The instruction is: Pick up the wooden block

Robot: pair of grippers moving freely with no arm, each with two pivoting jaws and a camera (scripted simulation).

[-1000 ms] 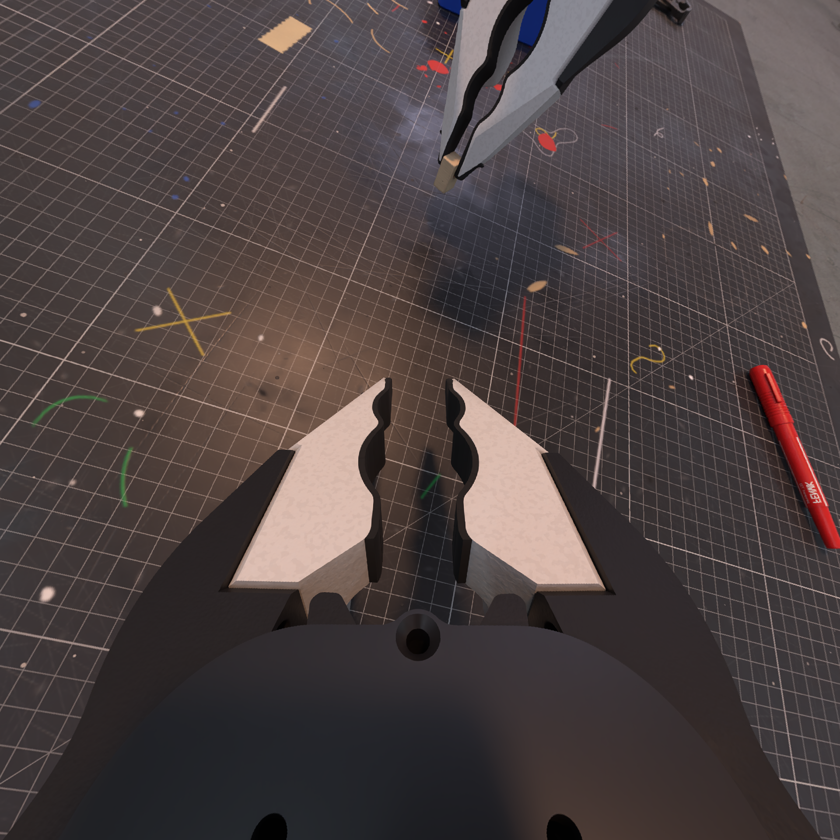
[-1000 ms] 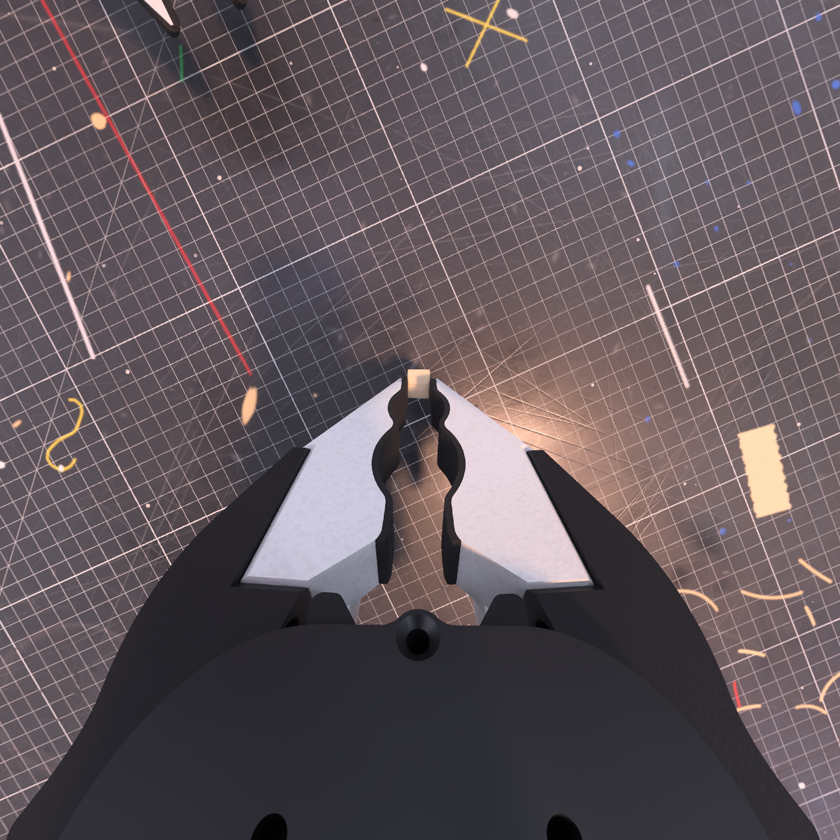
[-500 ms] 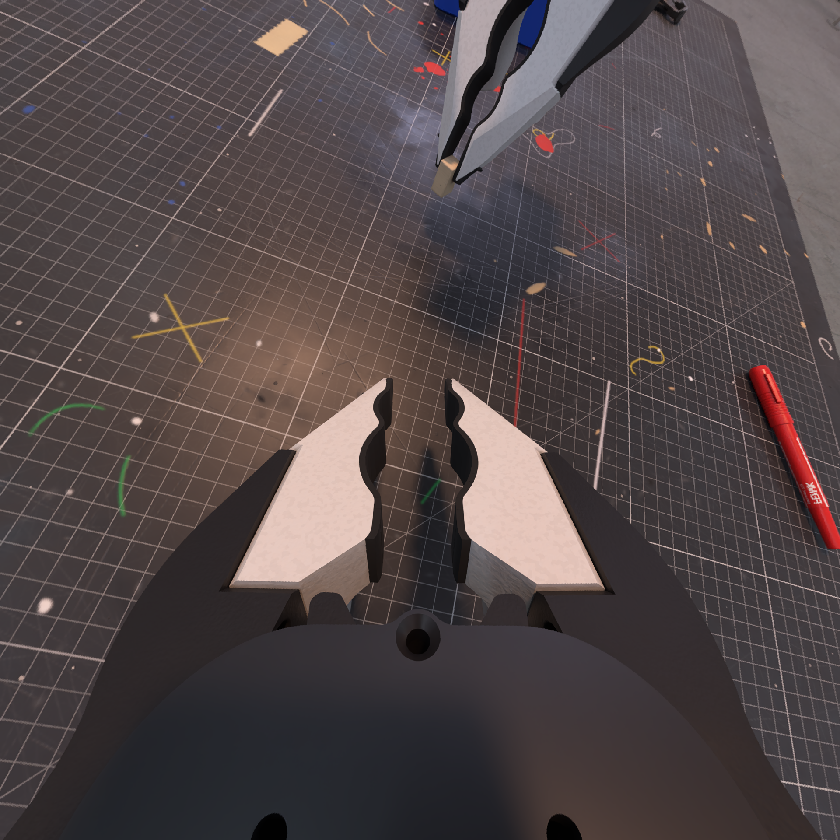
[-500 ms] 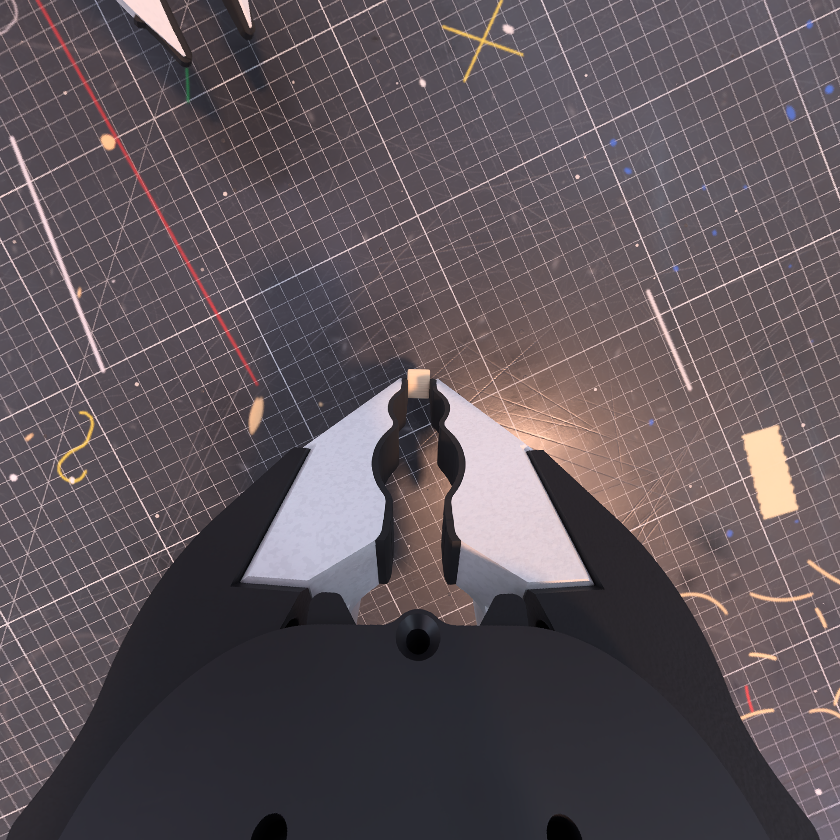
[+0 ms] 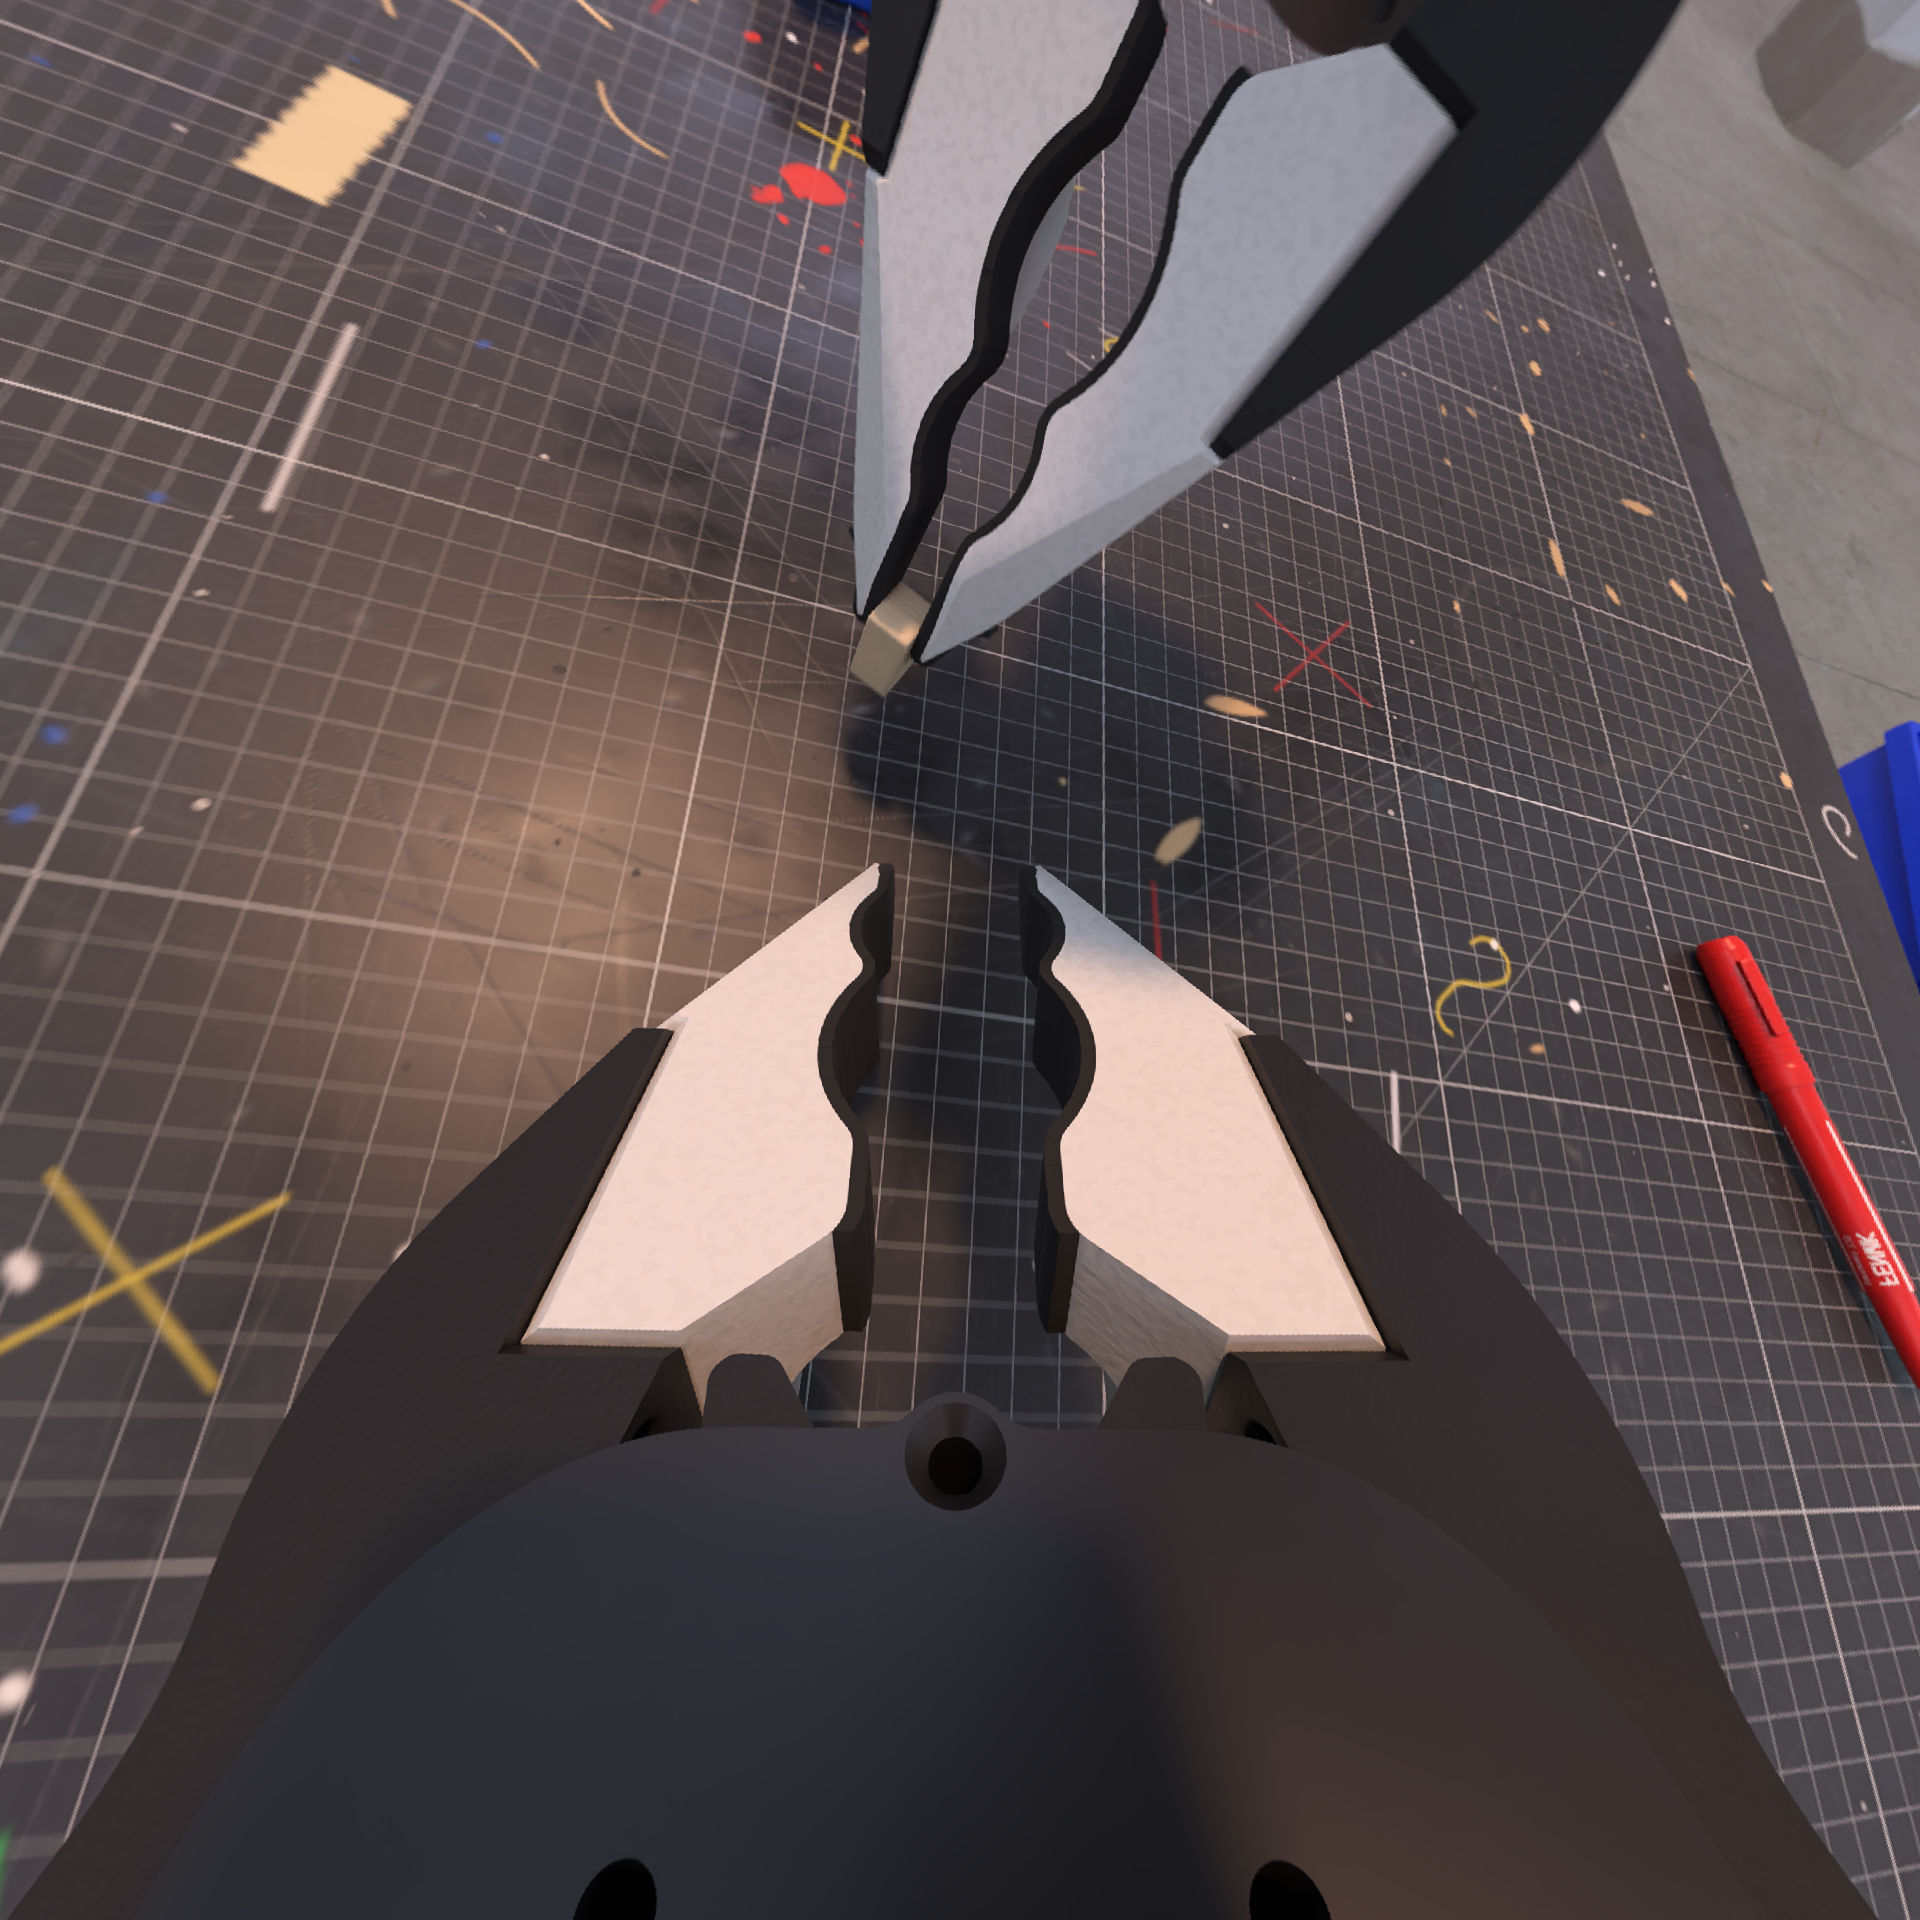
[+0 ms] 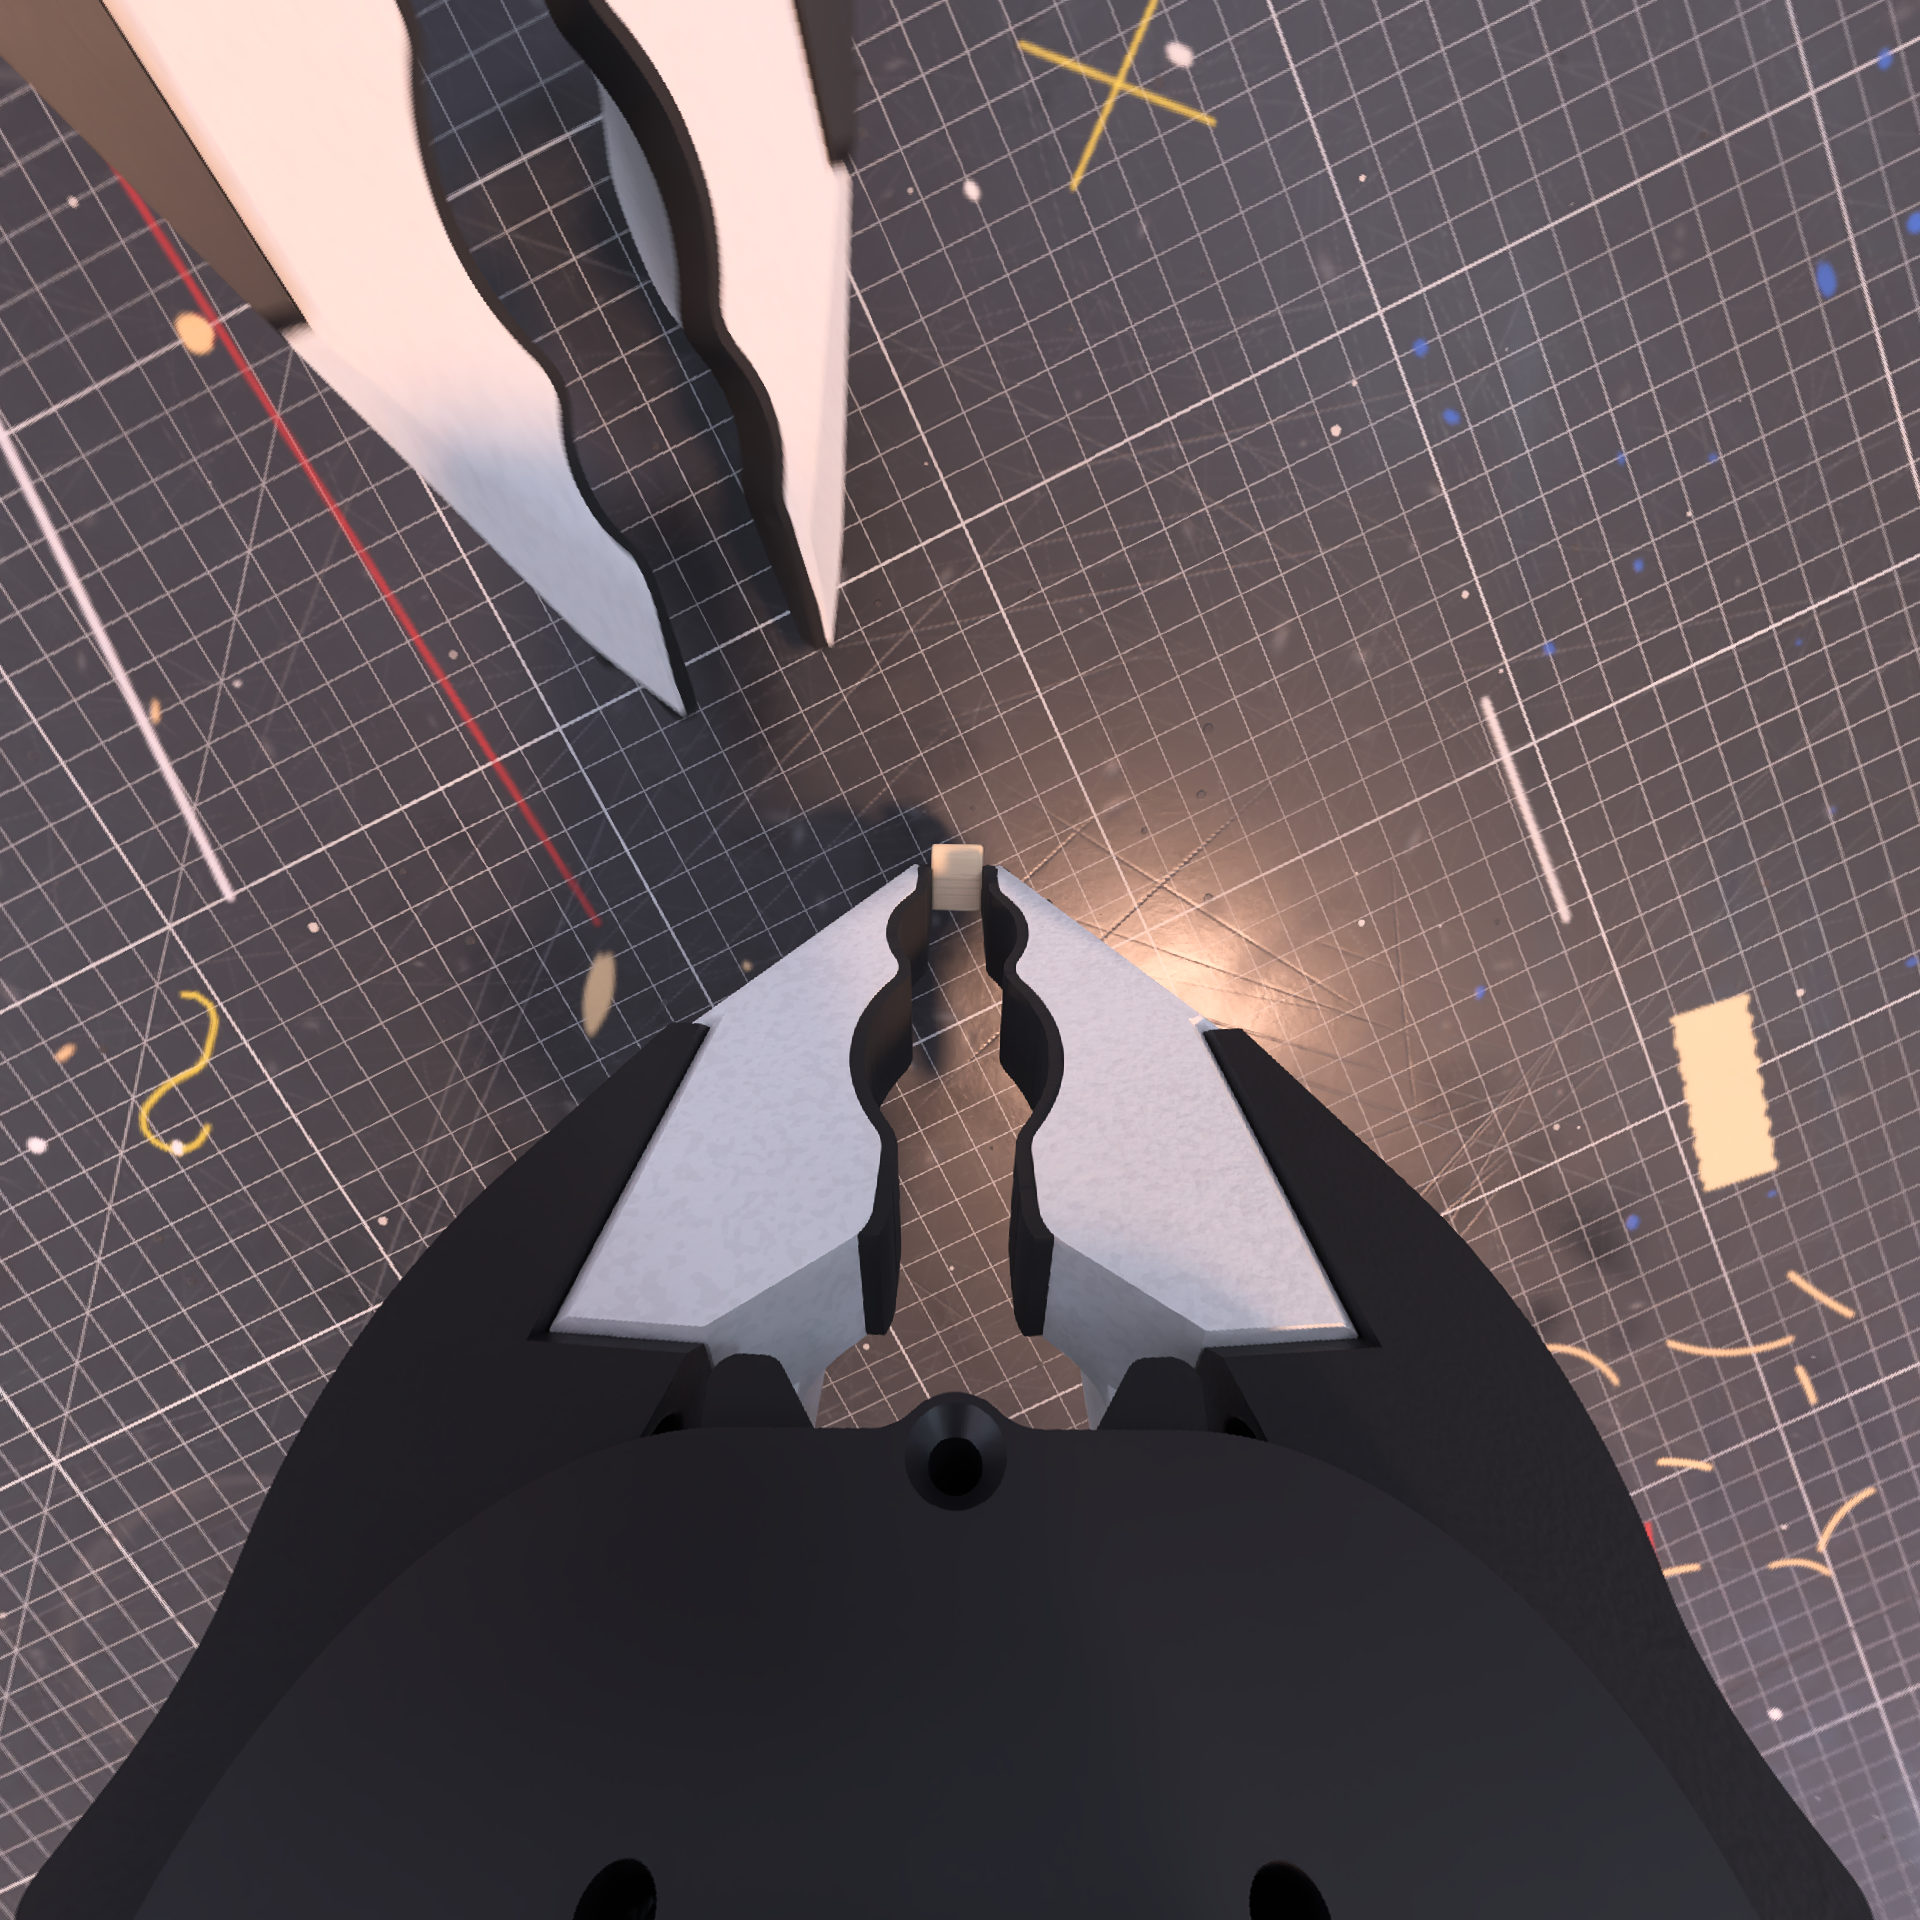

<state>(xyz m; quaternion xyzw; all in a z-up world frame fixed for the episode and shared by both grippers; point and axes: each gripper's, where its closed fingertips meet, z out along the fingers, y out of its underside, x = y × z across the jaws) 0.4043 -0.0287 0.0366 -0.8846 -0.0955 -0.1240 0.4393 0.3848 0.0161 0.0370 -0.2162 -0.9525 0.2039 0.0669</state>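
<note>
The small pale wooden block [image 6: 954, 876] is pinched between the tips of my right gripper [image 6: 954, 881], held above the dark cutting mat [image 6: 1351, 520]. In the left wrist view the block [image 5: 886, 644] sticks out below the right gripper [image 5: 894, 634], which hangs tip-down just ahead. My left gripper [image 5: 956, 878] is open and empty, a short way in front of the block. It also shows in the right wrist view [image 6: 753, 665], close to the upper left of the block.
A red marker pen [image 5: 1813, 1153] lies on the mat [image 5: 416, 727] at the right. A blue object [image 5: 1886, 821] sits at the mat's right edge. A tan paper scrap [image 5: 317, 135] lies far left. Paint marks cover the mat.
The two grippers have come much closer together: the left gripper moved forward toward the right one. The block stays pinched in the right gripper.
</note>
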